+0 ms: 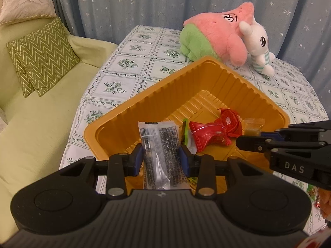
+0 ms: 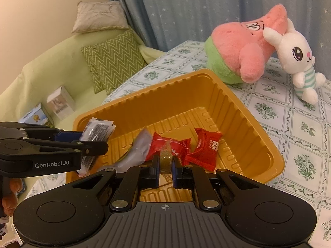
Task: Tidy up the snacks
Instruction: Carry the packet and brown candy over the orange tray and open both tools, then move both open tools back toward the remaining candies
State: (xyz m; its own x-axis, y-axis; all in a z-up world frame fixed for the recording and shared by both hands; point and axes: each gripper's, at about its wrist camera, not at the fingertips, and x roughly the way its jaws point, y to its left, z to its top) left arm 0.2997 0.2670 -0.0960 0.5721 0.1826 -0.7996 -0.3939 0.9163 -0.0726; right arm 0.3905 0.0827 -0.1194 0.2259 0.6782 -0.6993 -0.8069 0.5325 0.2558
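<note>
Left wrist view: left gripper (image 1: 161, 158) was clamped on a clear sesame bar packet (image 1: 158, 144), held lengthwise over the near-left corner of the orange tray (image 1: 144, 95), probably so it would drop flat along the wall. Inside the tray lay two red snack packets (image 1: 215, 131) and a green-edged wrapper (image 1: 187, 133), bunched mid-right. Right gripper (image 1: 253, 134) came in from the right over the tray rim, pinching a small clear candy (image 1: 252, 127). Right wrist view: right gripper (image 2: 165, 165) was closed on that small candy (image 2: 166, 161), an olive-brown piece in clear wrap, held just above the near tray floor, next to the red packets (image 2: 186, 148); looked like release height. Left gripper (image 2: 82, 140) sat at the left rim with the sesame packet (image 2: 97, 131) sticking out. Plush toys (image 2: 258, 51) sat on the surface (image 2: 300, 124) beyond the far rim, clear of the tray.
</note>
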